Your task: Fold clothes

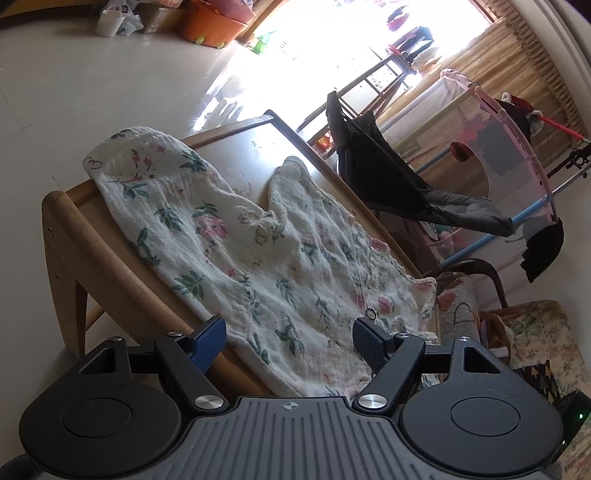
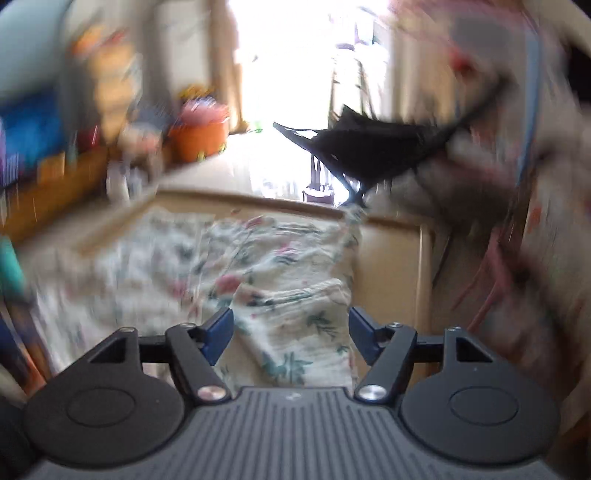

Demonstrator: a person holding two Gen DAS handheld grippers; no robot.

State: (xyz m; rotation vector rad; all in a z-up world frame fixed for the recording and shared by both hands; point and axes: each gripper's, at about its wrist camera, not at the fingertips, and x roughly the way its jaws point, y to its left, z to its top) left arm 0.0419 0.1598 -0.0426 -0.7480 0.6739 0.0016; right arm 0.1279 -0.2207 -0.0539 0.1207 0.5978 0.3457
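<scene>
Your left claw [image 1: 290, 338] is spread wide with nothing between its blue pads, hanging just over the near edge of the floral garment [image 1: 258, 251]. Same deal on your right claw [image 2: 290, 334]: fingers apart, nothing pinched, hovering above the near end of that same cloth [image 2: 258, 280]. The right wrist view is heavily motion-blurred, so detail there is rough.

The garment is lying mostly flat on the wooden desk [image 1: 74, 221], and it looks like little floral pants, with two leg-like parts pointing away from you and bare desk showing between them. One corner droops over the desk's right edge.

Just past the desk on the right there's a black cloth [image 1: 373, 162] draped on a rack, and a pink-framed mesh rail [image 1: 517, 147] behind it. Further back across the pale floor sits an orange basket [image 1: 212, 27], next to a very bright window.
</scene>
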